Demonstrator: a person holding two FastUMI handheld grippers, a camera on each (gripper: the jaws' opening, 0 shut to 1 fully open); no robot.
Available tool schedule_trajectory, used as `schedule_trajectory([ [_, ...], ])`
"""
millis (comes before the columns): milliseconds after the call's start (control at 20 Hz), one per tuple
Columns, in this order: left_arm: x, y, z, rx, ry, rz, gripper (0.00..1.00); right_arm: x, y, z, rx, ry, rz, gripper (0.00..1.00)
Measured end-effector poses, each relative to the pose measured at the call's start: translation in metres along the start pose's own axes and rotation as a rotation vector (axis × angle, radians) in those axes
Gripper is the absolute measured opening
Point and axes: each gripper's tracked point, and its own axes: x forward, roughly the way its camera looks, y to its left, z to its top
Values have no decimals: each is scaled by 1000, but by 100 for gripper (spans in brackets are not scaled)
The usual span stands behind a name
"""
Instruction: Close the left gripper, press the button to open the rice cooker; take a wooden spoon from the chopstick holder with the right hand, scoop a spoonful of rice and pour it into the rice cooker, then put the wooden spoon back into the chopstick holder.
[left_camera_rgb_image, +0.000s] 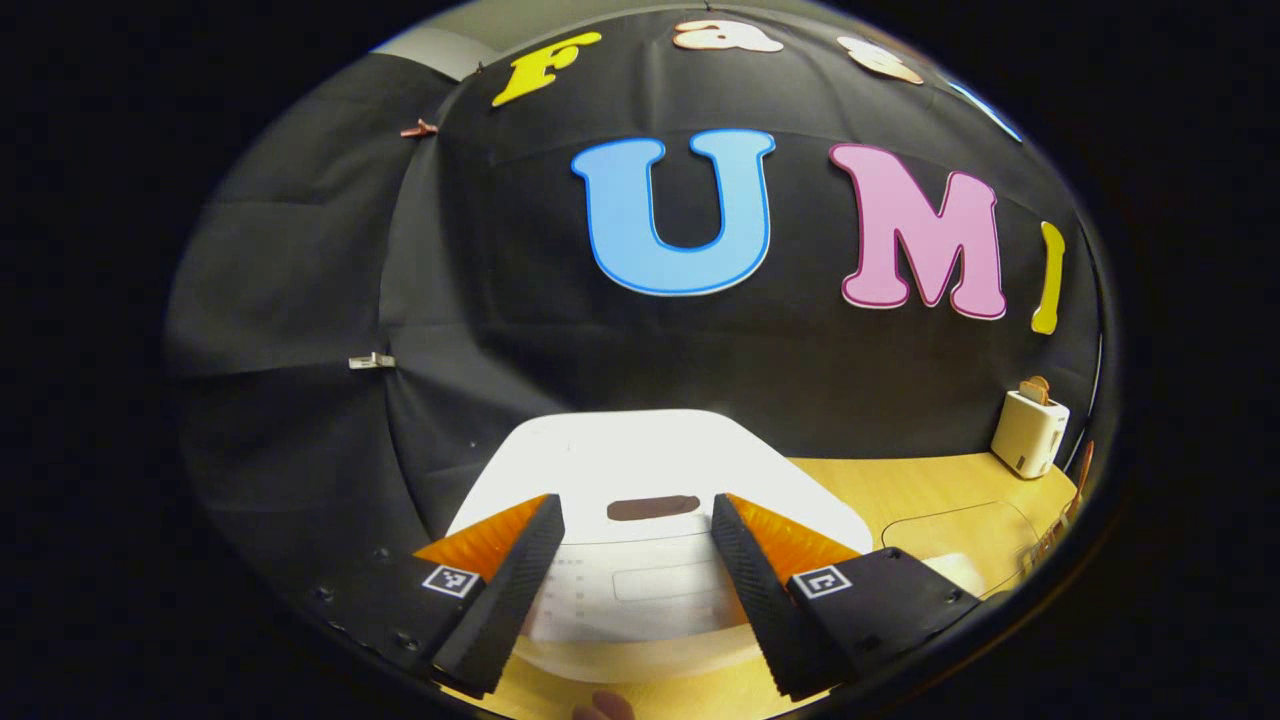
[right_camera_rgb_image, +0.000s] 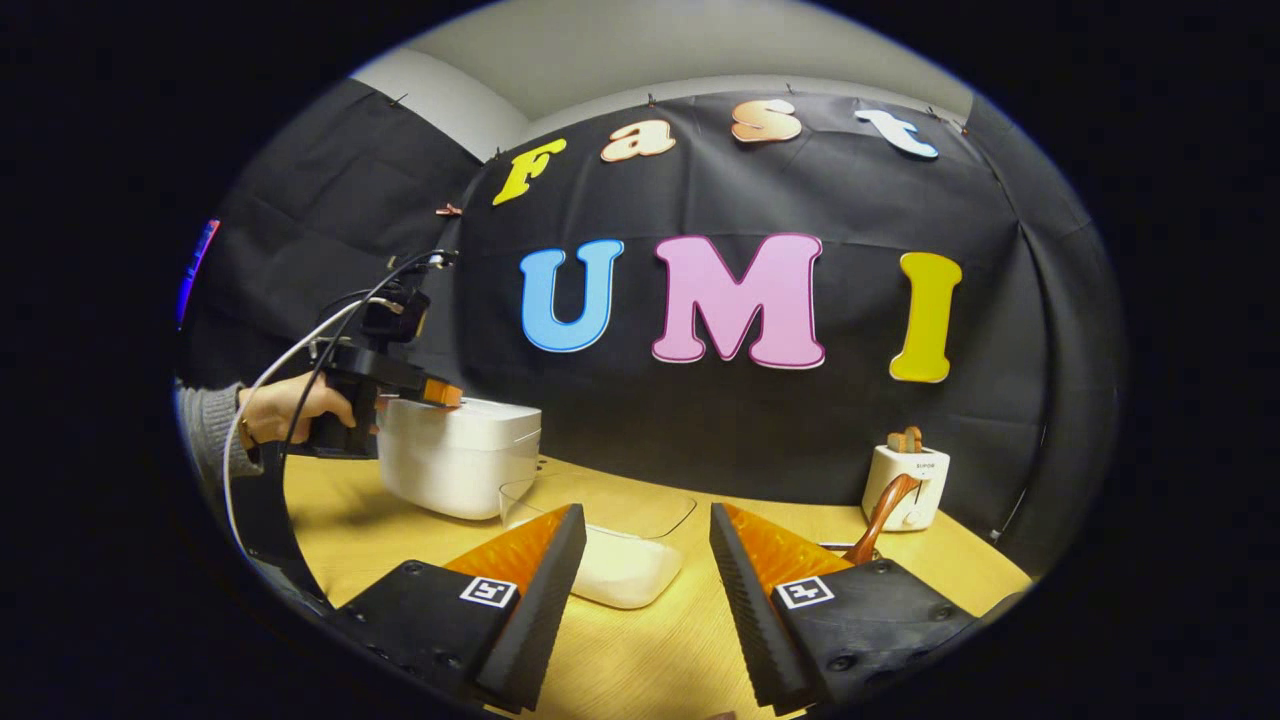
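Two tools are at work here. The left tool (left_camera_rgb_image: 637, 520) hovers over the closed lid of the white rice cooker (left_camera_rgb_image: 655, 465), its fingers spread apart; between and just beyond their tips lies the dark oval button (left_camera_rgb_image: 654, 507). From the right gripper view, that same tool (right_camera_rgb_image: 445, 393) sits at the cooker's (right_camera_rgb_image: 458, 455) top edge, held by a hand (right_camera_rgb_image: 290, 408).

The right tool (right_camera_rgb_image: 647, 535) has its fingers apart, holding nothing, above the tabletop (right_camera_rgb_image: 640, 650). Straight ahead between the fingers rests a clear bowl of white rice (right_camera_rgb_image: 620, 565). Beyond its right finger a brown wooden spoon (right_camera_rgb_image: 878, 518) leans up, and farther off stands the white chopstick holder (right_camera_rgb_image: 908, 485), close to the booth's wall.
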Motion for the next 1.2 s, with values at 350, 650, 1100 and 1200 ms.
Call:
schedule_trajectory([
  [350, -89, -106, -23, -79, -220, -360, 95, 25, 8, -57, 20, 75, -13, 81],
  [650, -93, -136, -94, -54, -97, -445, 95, 40, 6, -77, 34, 118, -17, 83],
  [1100, -85, -132, -126, 32, -33, -416, 95, 50, 8, -87, 132, 151, -10, 98],
  [1200, -84, -131, -126, 40, -39, -410, 95, 51, 5, -88, 129, 151, -26, 98],
])
